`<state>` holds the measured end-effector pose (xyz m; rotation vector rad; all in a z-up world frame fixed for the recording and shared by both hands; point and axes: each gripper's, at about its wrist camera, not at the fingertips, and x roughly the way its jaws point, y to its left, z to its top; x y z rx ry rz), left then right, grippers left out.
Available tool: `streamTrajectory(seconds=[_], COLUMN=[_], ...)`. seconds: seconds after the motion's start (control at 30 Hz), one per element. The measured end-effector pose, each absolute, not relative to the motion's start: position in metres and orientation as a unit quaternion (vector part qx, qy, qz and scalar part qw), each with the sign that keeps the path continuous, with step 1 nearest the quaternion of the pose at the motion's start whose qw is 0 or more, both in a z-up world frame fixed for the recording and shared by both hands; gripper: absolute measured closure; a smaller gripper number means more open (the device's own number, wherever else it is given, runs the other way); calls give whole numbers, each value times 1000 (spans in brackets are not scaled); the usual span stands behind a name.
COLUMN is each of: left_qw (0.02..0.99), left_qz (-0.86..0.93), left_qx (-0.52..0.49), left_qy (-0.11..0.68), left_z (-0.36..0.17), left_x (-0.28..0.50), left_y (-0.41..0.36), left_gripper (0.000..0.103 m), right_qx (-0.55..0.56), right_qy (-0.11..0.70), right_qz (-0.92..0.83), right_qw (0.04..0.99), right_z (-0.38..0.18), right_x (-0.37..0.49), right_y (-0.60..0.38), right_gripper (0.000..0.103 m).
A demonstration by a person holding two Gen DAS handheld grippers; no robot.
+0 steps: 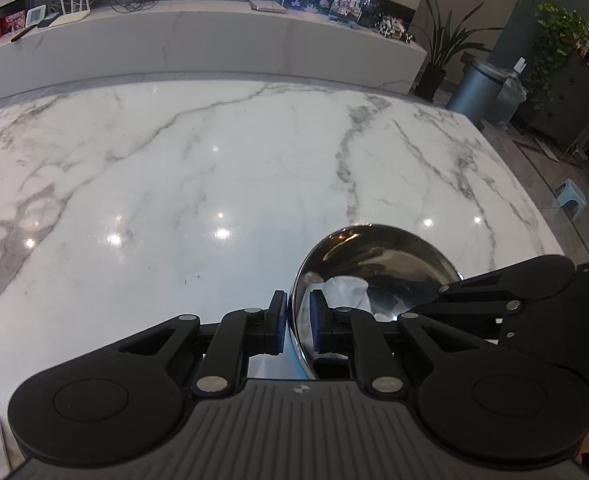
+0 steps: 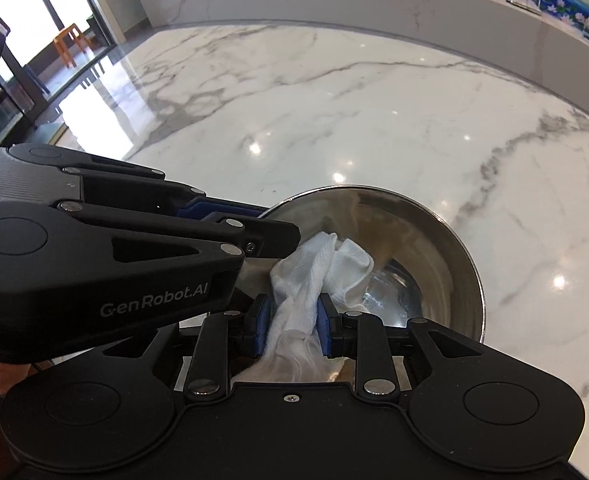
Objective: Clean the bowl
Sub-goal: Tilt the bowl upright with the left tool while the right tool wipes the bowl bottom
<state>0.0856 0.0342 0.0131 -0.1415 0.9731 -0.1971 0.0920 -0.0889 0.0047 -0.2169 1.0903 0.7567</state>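
A shiny steel bowl (image 1: 374,256) stands on the white marble table (image 1: 174,180) near its front edge. My left gripper (image 1: 296,320) is shut on the bowl's left rim, with one blue pad outside and one inside. A crumpled white cloth (image 2: 326,276) lies inside the bowl (image 2: 426,248), and my right gripper (image 2: 292,322) is shut on the cloth's near end. In the right wrist view the left gripper (image 2: 280,236) reaches in from the left onto the rim. The cloth (image 1: 346,294) also shows in the left wrist view, partly hidden behind the fingers.
A marble ledge (image 1: 214,40) behind the table carries a router, boxes, pictures and cables. A grey bin (image 1: 474,92), potted plants (image 1: 442,52) and a blue stool (image 1: 568,196) stand on the floor at right. An orange stool (image 2: 68,42) is far left.
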Motion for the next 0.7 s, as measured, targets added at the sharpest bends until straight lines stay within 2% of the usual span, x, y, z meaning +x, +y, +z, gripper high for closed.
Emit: streamTrajectory(seconds=[0.1,0.7], left_qw=[878,871], left_qz=[-88,-95], left_qx=[-61,-74], left_qy=[467,475], left_z=[13,10], left_x=[85,86], left_y=[34,37], left_gripper=[95,95], right_qx=[-123,-155], right_qy=[499,492], right_qz=[336,281], right_qw=[789,809], right_z=[5,-1], right_x=[91,96], right_y=[-87,-96], right_gripper=[85,84])
